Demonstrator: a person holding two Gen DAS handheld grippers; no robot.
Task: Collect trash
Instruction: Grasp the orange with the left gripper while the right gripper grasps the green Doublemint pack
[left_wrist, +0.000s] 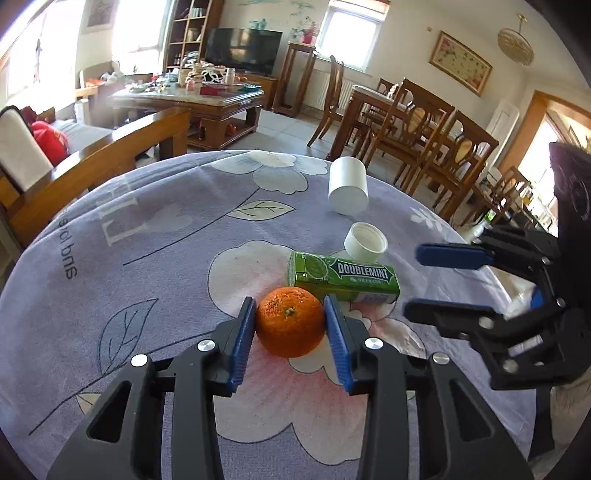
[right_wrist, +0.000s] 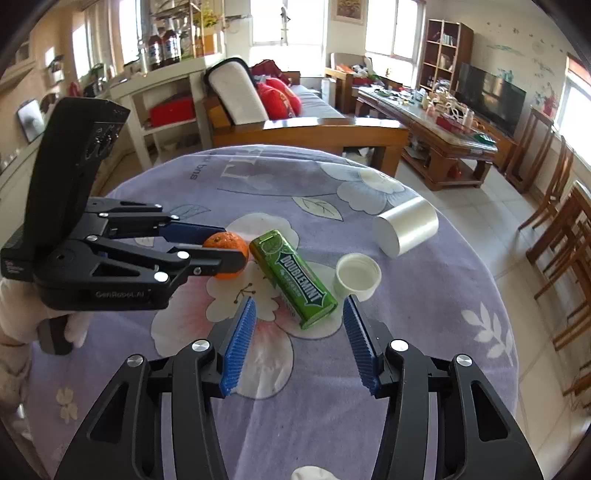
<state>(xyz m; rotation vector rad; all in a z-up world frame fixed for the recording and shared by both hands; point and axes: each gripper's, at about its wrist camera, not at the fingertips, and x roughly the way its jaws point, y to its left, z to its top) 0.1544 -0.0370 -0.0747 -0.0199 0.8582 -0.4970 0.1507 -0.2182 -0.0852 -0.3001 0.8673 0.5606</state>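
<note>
While the left tongs (left_wrist: 290, 321) pinch the orange (left_wrist: 290, 320) across its middle on the floral surface (left_wrist: 147, 236), the right tongs (right_wrist: 299, 341) stand spread with the near end of the green gum box (right_wrist: 295, 278) between them, untouched. The orange looks firm and round, likely to roll unless held at its widest part. The box seems light, stiff and glossy, best taken across its narrow sides.

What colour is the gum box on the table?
The gum box is green with white letters, clearest in the right wrist view.
</note>
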